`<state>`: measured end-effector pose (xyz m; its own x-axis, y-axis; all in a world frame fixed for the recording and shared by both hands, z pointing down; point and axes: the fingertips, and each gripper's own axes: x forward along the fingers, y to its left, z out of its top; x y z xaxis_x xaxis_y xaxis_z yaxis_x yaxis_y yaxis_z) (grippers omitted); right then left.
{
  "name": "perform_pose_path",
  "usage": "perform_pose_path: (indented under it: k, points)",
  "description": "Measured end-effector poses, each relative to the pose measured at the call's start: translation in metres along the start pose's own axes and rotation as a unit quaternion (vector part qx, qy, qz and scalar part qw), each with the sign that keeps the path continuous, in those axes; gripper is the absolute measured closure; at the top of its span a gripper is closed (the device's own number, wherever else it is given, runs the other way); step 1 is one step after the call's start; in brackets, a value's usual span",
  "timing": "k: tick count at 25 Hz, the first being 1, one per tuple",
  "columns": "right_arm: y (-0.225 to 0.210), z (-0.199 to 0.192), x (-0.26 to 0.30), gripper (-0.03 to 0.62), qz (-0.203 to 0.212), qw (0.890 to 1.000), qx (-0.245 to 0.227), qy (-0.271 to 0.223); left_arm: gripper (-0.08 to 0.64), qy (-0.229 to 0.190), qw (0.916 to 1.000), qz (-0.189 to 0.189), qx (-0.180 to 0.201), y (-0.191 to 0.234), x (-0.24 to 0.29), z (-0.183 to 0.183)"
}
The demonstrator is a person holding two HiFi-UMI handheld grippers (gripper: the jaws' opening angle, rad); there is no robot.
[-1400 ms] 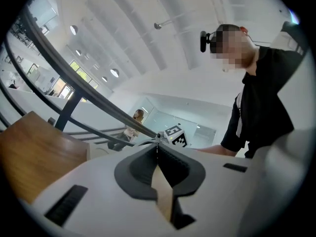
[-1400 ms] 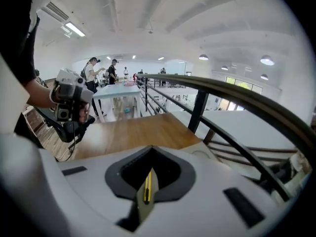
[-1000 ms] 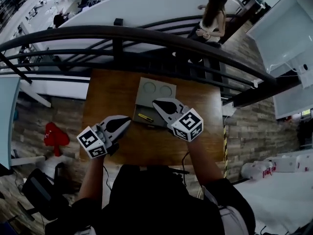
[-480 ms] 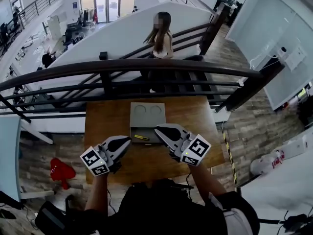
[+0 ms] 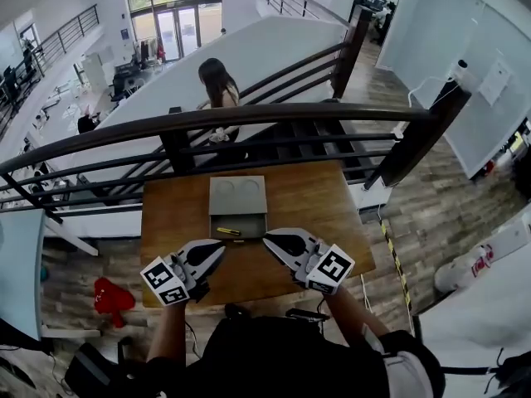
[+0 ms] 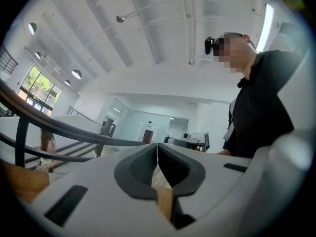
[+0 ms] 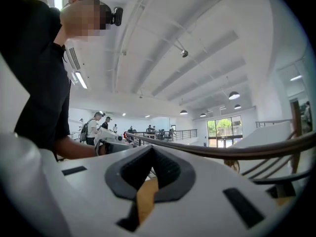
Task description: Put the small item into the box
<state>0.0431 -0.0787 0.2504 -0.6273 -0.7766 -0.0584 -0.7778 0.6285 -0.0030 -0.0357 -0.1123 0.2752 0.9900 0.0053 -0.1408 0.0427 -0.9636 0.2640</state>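
Box [image 5: 238, 196] on table [image 5: 319, 201] beyond left hand-held gripper [image 5: 217, 249] and right hand-held gripper [image 5: 269, 240], both clenched.

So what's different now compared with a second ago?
The right gripper drew back from over the box toward the person holding it; the left gripper eased back slightly too. Nothing was taken hold of or let go: both stay shut and empty. The small yellow item lies in the box's open front part, as before.
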Motion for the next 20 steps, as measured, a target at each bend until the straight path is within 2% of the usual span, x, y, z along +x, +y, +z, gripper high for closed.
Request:
perform_pose_path:
  k: [8,16,20]
  points:
    - [0.041,-0.002,-0.085,0.582,0.029,0.999,0.034,-0.023,0.541,0.003,0.9993,0.035,0.015,-0.087,0.007,-0.021]
    - [0.079,-0.029,-0.138,0.581,0.06,0.994,0.085,-0.035,0.541,0.001,0.997,0.075,-0.02,-0.143,0.001,-0.064]
    - [0.088,-0.023,-0.152,0.583,0.076,0.991,0.094,-0.055,0.541,0.004,0.9954,0.092,-0.028,-0.159,0.0,-0.076]
